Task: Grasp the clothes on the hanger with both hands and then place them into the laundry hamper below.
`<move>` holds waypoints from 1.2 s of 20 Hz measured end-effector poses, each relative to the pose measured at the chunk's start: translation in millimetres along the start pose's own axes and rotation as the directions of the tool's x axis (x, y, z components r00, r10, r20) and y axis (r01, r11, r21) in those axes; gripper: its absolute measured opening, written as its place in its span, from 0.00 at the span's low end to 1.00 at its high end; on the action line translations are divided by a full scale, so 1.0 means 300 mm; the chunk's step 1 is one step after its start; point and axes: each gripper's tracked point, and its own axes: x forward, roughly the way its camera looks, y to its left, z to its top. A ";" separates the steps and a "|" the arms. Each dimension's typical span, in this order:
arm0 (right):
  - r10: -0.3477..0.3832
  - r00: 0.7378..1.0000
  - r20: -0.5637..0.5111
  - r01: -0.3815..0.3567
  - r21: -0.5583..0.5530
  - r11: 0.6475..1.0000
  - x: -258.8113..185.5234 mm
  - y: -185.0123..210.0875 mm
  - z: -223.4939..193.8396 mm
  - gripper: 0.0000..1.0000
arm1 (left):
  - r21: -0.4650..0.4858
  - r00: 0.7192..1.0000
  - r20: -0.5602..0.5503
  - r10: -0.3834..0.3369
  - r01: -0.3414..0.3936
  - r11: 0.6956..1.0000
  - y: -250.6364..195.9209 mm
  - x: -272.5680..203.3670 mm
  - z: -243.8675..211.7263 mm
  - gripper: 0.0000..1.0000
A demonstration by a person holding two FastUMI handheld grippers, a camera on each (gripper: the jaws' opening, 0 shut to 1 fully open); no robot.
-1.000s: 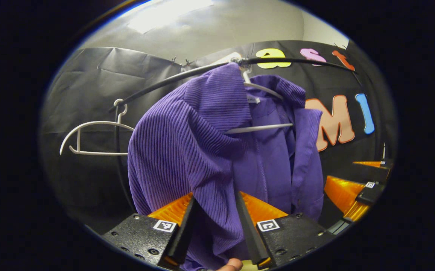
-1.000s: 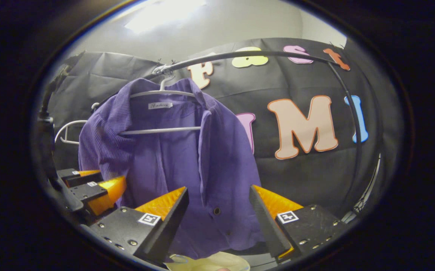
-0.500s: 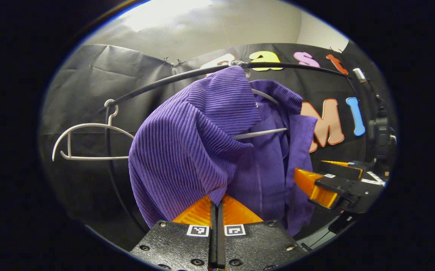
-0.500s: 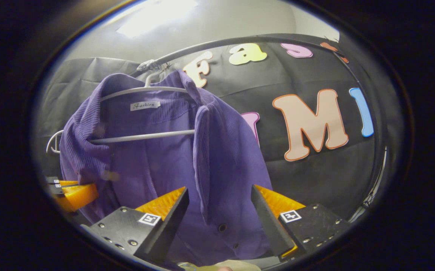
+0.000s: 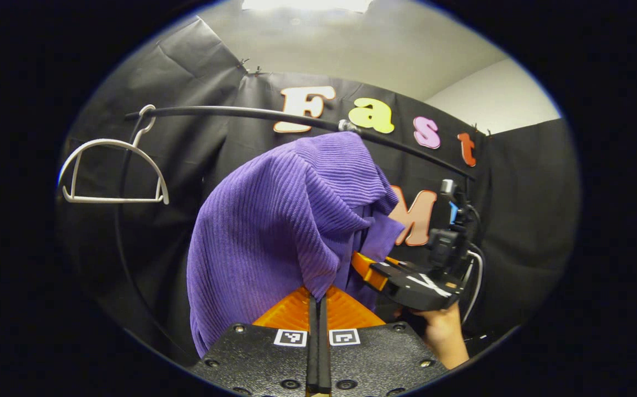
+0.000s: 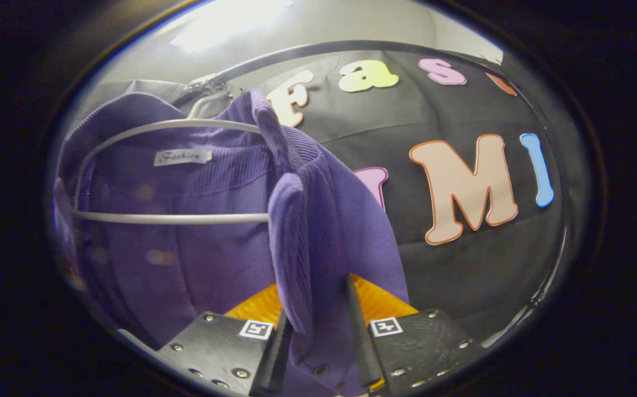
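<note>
Purple ribbed shirt [image 5: 274,220] hung on a white hanger [image 6: 158,218] from the black rail [image 5: 241,113].
The left gripper [image 5: 317,300] is pressed closed on a fold of its sleeve. The right gripper [image 6: 318,331] is narrowed around the front edge; whether both fingers press cannot be told. A spare hanger [image 5: 112,173] is hung beside.

Left gripper [image 5: 317,300] clamped; right gripper [image 6: 318,325] (narrowed) straddling cloth.

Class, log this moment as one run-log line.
left claw: shut on ribbed purple shirt | right claw: fingers around shirt's front edge, closing | shirt on white plastic hanger | hamper: unseen
</note>
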 end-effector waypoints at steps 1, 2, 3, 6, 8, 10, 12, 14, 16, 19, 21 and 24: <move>-0.024 1.000 -0.016 0.024 0.001 1.000 0.009 -0.021 -0.004 0.52 | 0.005 1.000 0.006 -0.023 0.023 1.000 -0.008 -0.016 0.013 0.00; -0.044 0.999 -0.022 0.044 0.029 0.999 0.015 -0.035 -0.015 0.26 | 0.000 0.999 0.003 -0.052 0.052 0.999 -0.022 -0.035 0.021 0.00; -0.016 1.000 -0.018 0.017 0.070 0.997 0.024 -0.015 -0.011 0.01 | -0.004 0.997 0.003 -0.073 0.073 0.997 -0.024 -0.056 0.030 0.00; -0.033 0.999 -0.017 0.035 0.131 0.991 0.006 -0.050 -0.013 0.04 | 0.013 0.995 0.045 -0.086 0.085 0.996 -0.001 -0.118 0.096 0.00; -0.003 1.000 0.010 0.002 0.079 0.997 -0.026 -0.032 0.010 0.00 | 0.041 0.995 0.062 -0.082 0.079 0.996 0.021 -0.137 0.120 0.01; 0.004 1.000 0.025 -0.003 -0.045 0.999 -0.049 -0.025 0.029 0.04 | 0.070 0.995 0.051 -0.085 0.081 0.994 0.038 -0.151 0.127 0.00; -0.003 1.000 0.019 0.006 -0.128 0.992 -0.057 -0.012 0.040 0.03 | 0.099 0.996 0.064 -0.058 0.051 0.994 0.089 -0.161 0.153 0.00; 0.011 1.000 0.014 -0.009 -0.169 0.986 -0.060 0.003 0.024 0.00 | 0.117 0.996 0.087 -0.029 0.019 0.993 0.141 -0.166 0.196 0.00; 0.023 1.000 0.004 -0.022 -0.157 0.987 -0.061 0.014 0.030 0.00 | 0.113 0.993 0.116 -0.018 0.004 0.994 0.189 -0.172 0.247 0.00; 0.009 1.000 0.022 -0.005 -0.145 0.989 -0.076 -0.017 0.063 0.00 | 0.109 0.992 0.130 0.001 -0.015 0.994 0.265 -0.171 0.303 0.00; -0.008 0.999 0.048 0.015 -0.148 0.989 -0.108 -0.022 0.101 0.00 | 0.109 0.992 0.126 0.003 -0.017 0.994 0.301 -0.160 0.325 0.02; -0.016 0.996 0.088 0.028 -0.137 0.990 -0.155 -0.047 0.161 0.00 | 0.135 0.989 0.147 0.010 -0.030 0.990 0.340 -0.164 0.360 0.00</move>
